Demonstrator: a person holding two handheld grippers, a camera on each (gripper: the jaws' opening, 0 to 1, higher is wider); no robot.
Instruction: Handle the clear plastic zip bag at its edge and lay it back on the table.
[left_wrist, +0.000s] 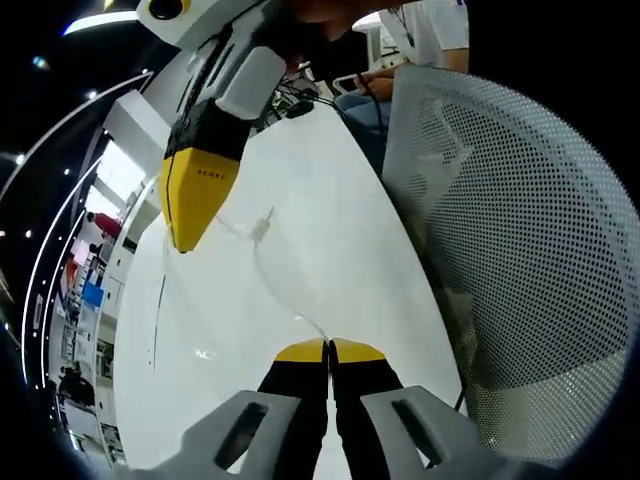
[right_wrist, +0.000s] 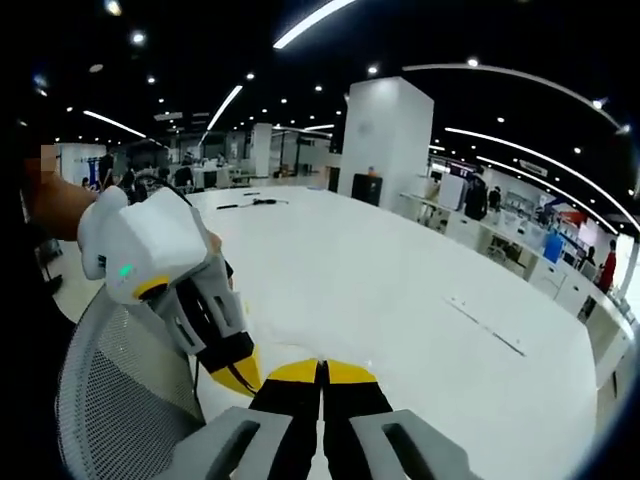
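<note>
Both yellow-tipped hand-held grippers, left (left_wrist: 328, 347) and right (left_wrist: 187, 235), are pressed together on opposite edges of the clear plastic zip bag (left_wrist: 262, 262), stretched above the white bench (left_wrist: 330, 220). It seems mid-handling; next, lower it flat, then release.

A large open-plan office or lab hall: long ceiling strip lights (right_wrist: 312, 22), a broad square white pillar (right_wrist: 386, 135), a wide glossy white table (right_wrist: 400, 290), a grey mesh-backed office chair (left_wrist: 510, 230), and rows of distant workstations (right_wrist: 520, 235) with people standing among them.
</note>
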